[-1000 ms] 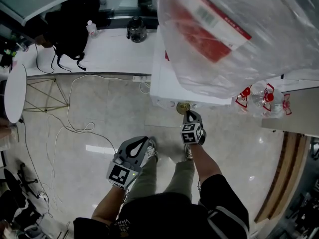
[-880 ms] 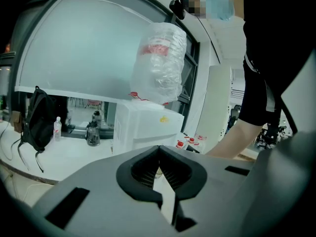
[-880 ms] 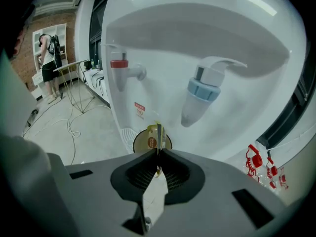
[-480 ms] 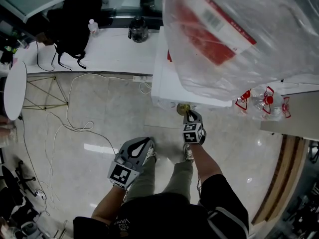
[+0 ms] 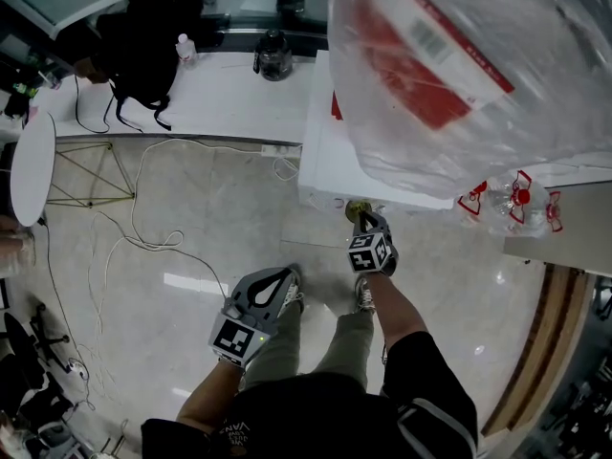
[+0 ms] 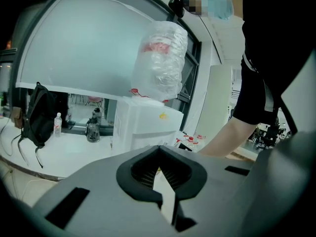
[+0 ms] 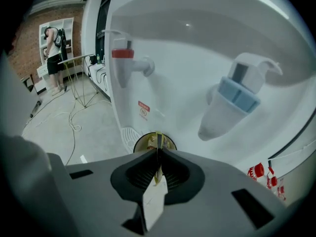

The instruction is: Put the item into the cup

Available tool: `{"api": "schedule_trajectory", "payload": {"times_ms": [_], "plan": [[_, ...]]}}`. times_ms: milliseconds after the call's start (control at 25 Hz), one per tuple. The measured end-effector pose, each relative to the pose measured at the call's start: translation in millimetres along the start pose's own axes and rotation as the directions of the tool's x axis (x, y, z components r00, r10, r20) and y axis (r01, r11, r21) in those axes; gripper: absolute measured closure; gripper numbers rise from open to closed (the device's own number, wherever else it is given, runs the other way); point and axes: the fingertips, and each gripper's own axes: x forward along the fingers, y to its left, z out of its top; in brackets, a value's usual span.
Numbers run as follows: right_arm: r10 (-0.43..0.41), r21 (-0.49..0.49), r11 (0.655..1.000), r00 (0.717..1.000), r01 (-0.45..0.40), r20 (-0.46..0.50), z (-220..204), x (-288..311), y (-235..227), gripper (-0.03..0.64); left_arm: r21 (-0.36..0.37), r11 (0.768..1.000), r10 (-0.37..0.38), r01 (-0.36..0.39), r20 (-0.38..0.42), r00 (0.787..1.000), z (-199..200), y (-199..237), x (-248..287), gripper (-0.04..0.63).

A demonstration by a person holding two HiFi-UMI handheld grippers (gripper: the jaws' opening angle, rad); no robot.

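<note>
At dispenser (image 7: 197, 58), 12 o'clock: right gripper (image 7: 158, 154) pinches thin item (image 7: 158, 138) above cup (image 7: 143, 143); left gripper (image 6: 159, 154) closed, empty. Risk: off-centre release misses cup.

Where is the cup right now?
Right gripper view, low centre: the cup is at the drip grille, below the red tap and left of the blue tap, its rim pinched in the right gripper.

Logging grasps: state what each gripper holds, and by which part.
The right gripper is shut on the cup, pinching its near rim. The left gripper is shut and holds nothing.
</note>
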Motion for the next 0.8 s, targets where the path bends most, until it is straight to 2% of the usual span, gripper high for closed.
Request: {"api": "schedule_trajectory", "payload": {"times_ms": [360, 800], "plan": [[0.013, -0.038, 0.999, 0.997, -0.016, -0.073, -2.5, 25.3, 4.2, 0.563, -0.005, 1.0, 0.019, -0.019, -0.006, 1.0, -6.6, 12.4, -8.0, 0.577], [0.037, 0.057, 0.998, 0.999, -0.038, 0.019, 11.3, 11.1, 6.4, 0.56, 0.006, 1.0, 0.016, -0.016, -0.002, 1.0, 1.5, 9.2, -6.6, 0.577]]}}
